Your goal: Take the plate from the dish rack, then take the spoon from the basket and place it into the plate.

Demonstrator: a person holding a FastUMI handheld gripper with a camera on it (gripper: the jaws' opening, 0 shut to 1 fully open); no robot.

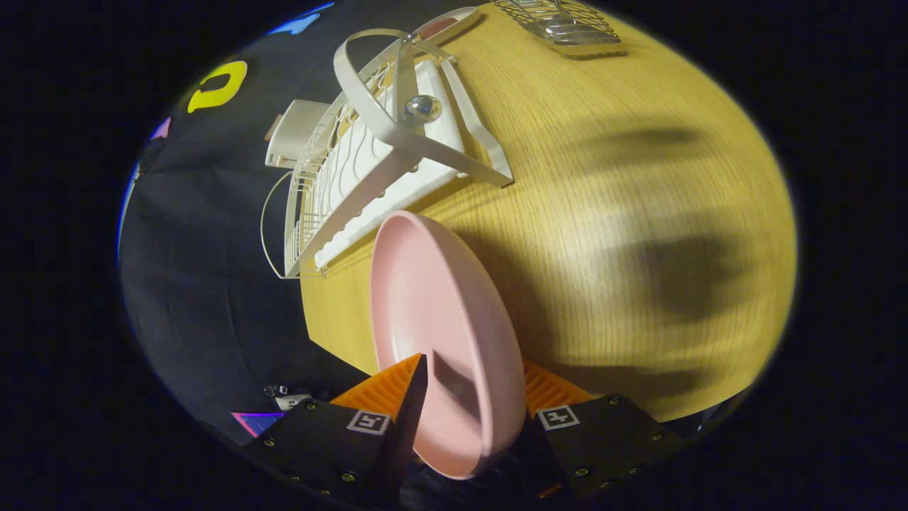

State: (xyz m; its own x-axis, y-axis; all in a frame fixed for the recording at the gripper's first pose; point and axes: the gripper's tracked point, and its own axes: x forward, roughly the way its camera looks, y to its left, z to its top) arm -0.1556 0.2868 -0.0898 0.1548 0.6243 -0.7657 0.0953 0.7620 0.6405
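— What sort of place is this?
— A staged kitchen corner: a wooden table [603,213], a white dish rack [369,163] at eleven o'clock, a wire basket [560,21] at twelve, black cloth [206,284] behind.

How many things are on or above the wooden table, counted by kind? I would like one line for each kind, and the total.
Plate, pink, held on edge between the fingers of the gripper: 1
Dish rack, white: 1
Wire basket, beyond the rack: 1
Total: 3, all over the wooden table.
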